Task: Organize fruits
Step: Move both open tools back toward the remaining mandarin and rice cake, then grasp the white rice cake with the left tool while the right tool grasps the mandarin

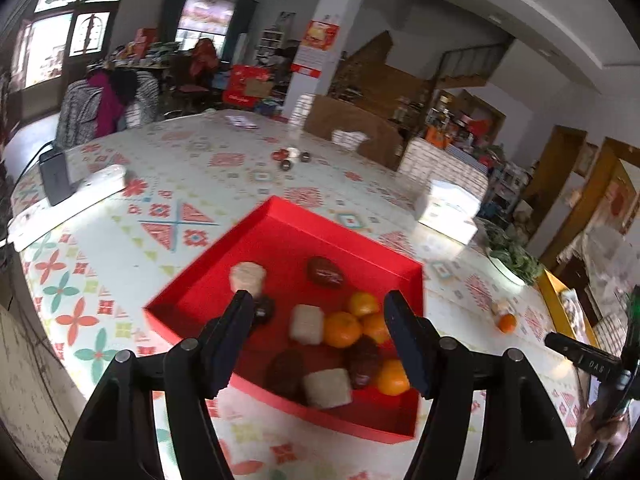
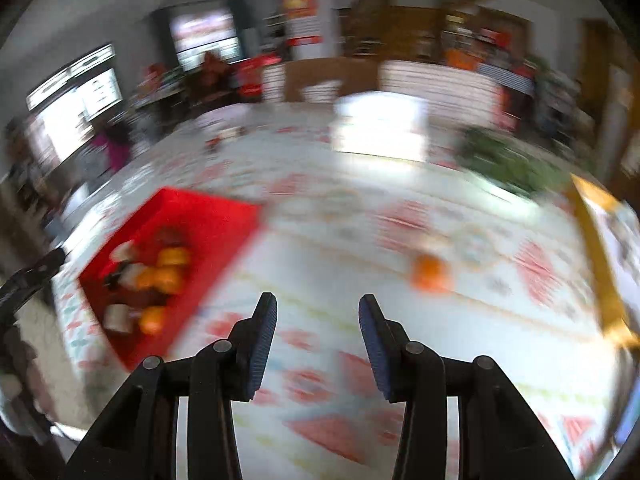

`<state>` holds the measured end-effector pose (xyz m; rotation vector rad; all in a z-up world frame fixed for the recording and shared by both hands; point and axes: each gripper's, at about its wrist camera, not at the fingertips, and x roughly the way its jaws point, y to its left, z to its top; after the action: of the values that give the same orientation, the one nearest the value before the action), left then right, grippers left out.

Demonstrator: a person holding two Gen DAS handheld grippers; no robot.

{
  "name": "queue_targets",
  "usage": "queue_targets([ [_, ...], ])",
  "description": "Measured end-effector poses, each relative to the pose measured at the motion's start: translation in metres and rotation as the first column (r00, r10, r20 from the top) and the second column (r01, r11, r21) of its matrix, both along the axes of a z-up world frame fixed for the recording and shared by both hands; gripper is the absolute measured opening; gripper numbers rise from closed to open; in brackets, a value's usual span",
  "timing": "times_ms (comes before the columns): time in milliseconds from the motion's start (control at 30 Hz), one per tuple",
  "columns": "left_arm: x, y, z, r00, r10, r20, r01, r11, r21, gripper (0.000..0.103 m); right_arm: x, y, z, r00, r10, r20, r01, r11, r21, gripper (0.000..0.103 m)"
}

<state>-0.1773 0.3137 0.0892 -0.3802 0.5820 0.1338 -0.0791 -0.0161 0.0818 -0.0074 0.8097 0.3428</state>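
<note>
A red box point(image 1: 344, 236) sits on the patterned table and holds several oranges point(image 1: 341, 329), dark brown fruits point(image 1: 325, 273) and pale wrapped fruits point(image 1: 306, 323). My left gripper point(image 1: 320, 306) hovers over the box, open, with nothing pressed between its pads. One orange point(image 1: 507, 323) lies loose on the table to the right of the box, beside a small pale item. The right wrist view is blurred: my right gripper point(image 2: 318, 316) is open and empty above the table, the loose orange point(image 2: 430, 274) ahead to its right, the red box point(image 2: 224, 216) to its left.
A white box point(image 1: 448, 210) stands beyond the red box. Leafy greens point(image 1: 514, 254) and a yellow-rimmed tray point(image 1: 554, 306) sit at the right edge. A black device point(image 1: 56, 178) and a white box lie far left. The right gripper's body point(image 1: 588, 364) shows at right.
</note>
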Motion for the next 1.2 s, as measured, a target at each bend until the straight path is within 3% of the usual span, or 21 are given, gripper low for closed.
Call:
queue_targets([
  [200,0.009,-0.038,0.004,0.996,-0.086,-0.008,0.086,0.996,0.018,0.067,-0.006,-0.111,-0.017,0.974,-0.217,-0.07,0.217,0.976,-0.009,0.047],
  [367,0.015,-0.07,0.007,0.992,-0.127,-0.017,0.128,0.991,0.041,0.067,-0.01,-0.146,-0.027,0.964,-0.241,-0.109,0.247,0.968,0.038,0.051],
  [500,0.019,-0.088,0.007,0.988,-0.155,-0.025,0.156,0.987,0.041,0.073,0.008,-0.128,-0.028,0.98,-0.166,-0.11,0.173,0.983,0.061,0.053],
  [733,0.023,-0.114,0.012,0.981,-0.189,-0.052,0.193,0.978,0.077,0.073,0.07,-0.073,-0.043,0.993,-0.045,-0.11,0.055,0.995,0.089,0.053],
  [967,0.056,-0.134,0.018,0.969,-0.238,-0.067,0.243,0.966,0.085,0.074,0.101,-0.033,-0.065,0.993,-0.019,-0.114,0.018,1.0,-0.013,0.052],
  [1033,0.07,-0.141,0.017,0.963,-0.261,-0.072,0.265,0.962,0.062,0.074,0.102,-0.031,-0.071,0.993,-0.031,-0.113,0.028,0.999,-0.028,0.047],
  [1067,0.081,-0.147,0.014,0.958,-0.273,-0.084,0.277,0.96,0.044,0.074,0.103,-0.033,-0.073,0.993,-0.035,-0.114,0.032,0.999,-0.028,0.039],
  [1200,0.112,-0.174,0.003,0.936,-0.331,-0.124,0.335,0.942,0.017,0.074,0.104,-0.042,-0.075,0.993,-0.046,-0.113,0.046,0.999,-0.003,0.036],
])
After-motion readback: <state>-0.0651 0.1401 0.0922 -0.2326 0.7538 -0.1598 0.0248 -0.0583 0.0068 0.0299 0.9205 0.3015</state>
